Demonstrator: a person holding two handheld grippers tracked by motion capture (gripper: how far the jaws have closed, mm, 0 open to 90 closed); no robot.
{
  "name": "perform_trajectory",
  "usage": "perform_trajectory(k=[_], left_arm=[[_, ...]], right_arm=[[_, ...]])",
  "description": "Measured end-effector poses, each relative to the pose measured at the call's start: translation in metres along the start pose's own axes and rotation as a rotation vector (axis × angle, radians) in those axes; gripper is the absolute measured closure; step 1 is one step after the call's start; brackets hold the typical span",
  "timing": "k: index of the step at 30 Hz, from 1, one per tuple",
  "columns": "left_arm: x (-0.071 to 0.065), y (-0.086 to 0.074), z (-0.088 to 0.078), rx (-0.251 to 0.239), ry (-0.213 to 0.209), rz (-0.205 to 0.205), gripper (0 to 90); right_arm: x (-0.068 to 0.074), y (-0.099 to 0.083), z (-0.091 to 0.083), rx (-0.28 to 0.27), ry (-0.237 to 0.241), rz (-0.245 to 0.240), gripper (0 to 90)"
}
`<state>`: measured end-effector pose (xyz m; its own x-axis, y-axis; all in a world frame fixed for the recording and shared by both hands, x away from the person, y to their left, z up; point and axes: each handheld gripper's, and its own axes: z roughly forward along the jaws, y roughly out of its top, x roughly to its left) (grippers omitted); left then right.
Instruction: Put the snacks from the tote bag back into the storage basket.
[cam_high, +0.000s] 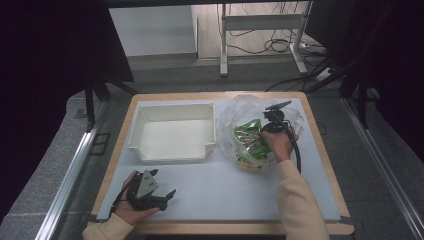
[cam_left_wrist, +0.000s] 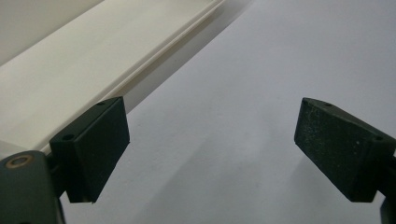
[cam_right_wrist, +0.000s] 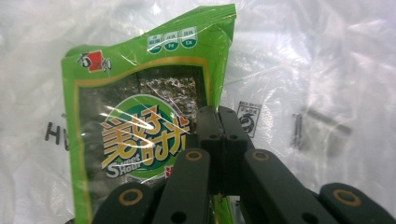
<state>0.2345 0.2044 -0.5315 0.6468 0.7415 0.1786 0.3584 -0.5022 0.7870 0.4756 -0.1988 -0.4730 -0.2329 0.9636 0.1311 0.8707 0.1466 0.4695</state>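
Where the right gripper's (cam_right_wrist: 218, 122) fingers (cam_right_wrist: 208, 126) meet, they are clenched together on the right edge of a green seaweed snack packet (cam_right_wrist: 135, 135), which stands nearly upright, pinched at its margin so that the printed face stays clear. The packet (cam_high: 251, 139) sits inside a crumpled clear plastic bag (cam_high: 235, 112) on the right half of the surface, held by its edge, apparently so that it can be drawn out of the film; whether a fold of the bag is also caught between the fingers cannot be told from the right gripper view. The right hand (cam_high: 278, 142) reaches into the bag's opening from the near side, its cable trailing back along the sleeve.

The left gripper (cam_left_wrist: 212, 154) rests low near the front left of the surface, its fingers (cam_left_wrist: 95, 144) spread apart with nothing between them, seemingly parked while the other hand works. Just beyond it lies a white open tray (cam_high: 172, 152), empty, a likely destination for the packet.

The surface is a pale sheet (cam_high: 240, 192) on a wood-edged table (cam_high: 320, 150). Beyond it lie a grey floor, a white metal frame (cam_high: 260, 22) and loose cables (cam_high: 272, 47), with dark curtains at both sides.
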Motion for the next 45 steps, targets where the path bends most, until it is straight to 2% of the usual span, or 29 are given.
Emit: perform_trajectory(k=[4,9,14,19,28,31,39,45], left_arm=[[0.000,0.000,0.000,0.002,0.001,0.002,10.2],[0.000,0.000,0.001,0.003,0.001,0.001,10.2],[0.000,0.000,0.001,0.002,0.000,0.001,10.2],[0.000,0.000,0.001,0.003,0.002,0.003,10.2],[0.000,0.000,0.001,0.006,0.006,0.010,10.1],[0.000,0.000,0.001,0.005,0.006,0.010,10.1],[0.000,0.000,0.002,0.008,0.006,0.013,10.0],[0.000,0.000,0.002,0.008,0.007,0.014,10.0]], right_arm=[[-0.002,-0.001,-0.009,-0.028,0.017,-0.005,89.8],[-0.004,-0.001,-0.019,-0.076,0.013,-0.014,89.8],[-0.009,-0.002,-0.029,-0.117,0.036,0.017,89.7],[-0.015,-0.003,-0.042,-0.176,0.048,0.028,89.8],[-0.023,-0.005,-0.060,-0.239,0.073,0.026,89.8],[-0.026,-0.006,-0.066,-0.251,0.085,0.014,89.8],[-0.033,-0.010,-0.083,-0.321,0.125,0.016,89.8],[-0.029,-0.010,-0.086,-0.350,0.151,-0.012,89.8]])
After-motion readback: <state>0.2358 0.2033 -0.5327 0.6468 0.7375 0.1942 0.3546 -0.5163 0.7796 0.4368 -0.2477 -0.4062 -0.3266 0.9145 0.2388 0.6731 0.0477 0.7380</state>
